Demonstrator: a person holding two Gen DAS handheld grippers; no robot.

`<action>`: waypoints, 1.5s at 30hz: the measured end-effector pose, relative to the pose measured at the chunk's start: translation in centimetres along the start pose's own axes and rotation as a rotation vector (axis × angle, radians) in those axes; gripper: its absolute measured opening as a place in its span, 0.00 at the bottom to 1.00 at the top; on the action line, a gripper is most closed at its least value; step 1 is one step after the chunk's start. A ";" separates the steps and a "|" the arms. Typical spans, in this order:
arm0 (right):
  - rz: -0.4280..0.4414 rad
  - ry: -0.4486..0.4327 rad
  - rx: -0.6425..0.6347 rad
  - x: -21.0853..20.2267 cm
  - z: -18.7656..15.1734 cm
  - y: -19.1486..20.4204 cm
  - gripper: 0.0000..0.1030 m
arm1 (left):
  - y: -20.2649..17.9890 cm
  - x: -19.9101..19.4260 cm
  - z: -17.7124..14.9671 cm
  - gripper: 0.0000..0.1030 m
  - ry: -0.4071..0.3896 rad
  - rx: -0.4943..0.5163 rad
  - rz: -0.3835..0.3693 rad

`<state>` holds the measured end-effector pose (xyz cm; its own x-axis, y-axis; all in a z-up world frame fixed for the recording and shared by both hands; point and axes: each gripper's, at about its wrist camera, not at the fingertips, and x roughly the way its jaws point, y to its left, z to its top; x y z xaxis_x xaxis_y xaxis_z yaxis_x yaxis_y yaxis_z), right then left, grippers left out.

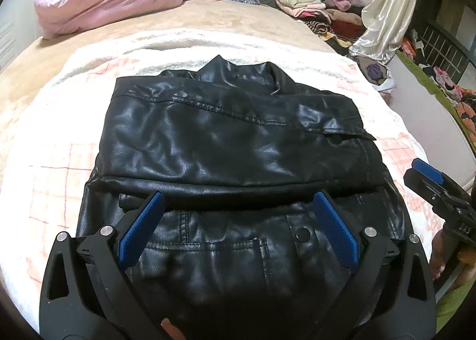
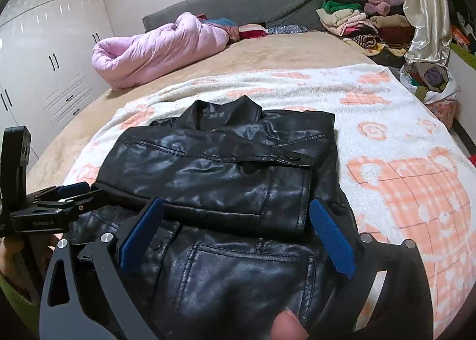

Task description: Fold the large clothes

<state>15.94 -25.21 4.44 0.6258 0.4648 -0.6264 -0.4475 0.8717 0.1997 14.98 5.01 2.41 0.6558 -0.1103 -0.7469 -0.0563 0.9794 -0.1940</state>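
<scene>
A black leather jacket [image 1: 232,137] lies on a white and orange towel blanket [image 1: 59,179] on the bed, its sleeves folded across the body and its collar at the far end. It also shows in the right wrist view [image 2: 226,173]. My left gripper [image 1: 238,200] is open and empty, its blue pads spread just above the jacket's near hem. My right gripper [image 2: 235,206] is open and empty above the jacket's near right part, by a pocket. The right gripper shows at the right edge of the left wrist view [image 1: 428,179]. The left gripper shows at the left of the right wrist view [image 2: 68,194].
A rolled pink quilt [image 2: 154,48] lies at the far left of the bed. Piles of clothes [image 2: 354,21] and a cream satin cloth [image 2: 425,9] sit at the far right. A grey headboard [image 2: 255,0] and white wardrobes [image 2: 50,51] stand behind.
</scene>
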 end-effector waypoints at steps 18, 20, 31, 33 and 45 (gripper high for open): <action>0.015 -0.043 -0.022 -3.6 -0.8 2.7 0.95 | -0.5 -4.4 -1.2 0.91 -0.076 0.008 -0.011; 0.020 -0.045 -0.025 -4.0 -1.0 3.0 0.95 | -0.4 -4.6 -1.5 0.91 -0.079 0.011 -0.009; 0.019 -0.039 -0.040 -5.5 -2.5 4.1 0.95 | 0.1 -5.7 -3.4 0.91 -0.080 0.007 -0.005; 0.018 -0.038 -0.041 -5.8 -2.7 4.1 0.95 | 0.1 -5.8 -3.7 0.91 -0.077 0.009 -0.004; 0.014 -0.006 -0.048 -7.3 -5.3 3.6 0.95 | 1.0 -6.8 -6.0 0.91 -0.065 -0.007 0.009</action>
<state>6.34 -26.27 5.78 0.6227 0.4782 -0.6193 -0.4865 0.8565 0.1722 5.89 5.77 3.46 0.7026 -0.0898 -0.7059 -0.0676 0.9791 -0.1918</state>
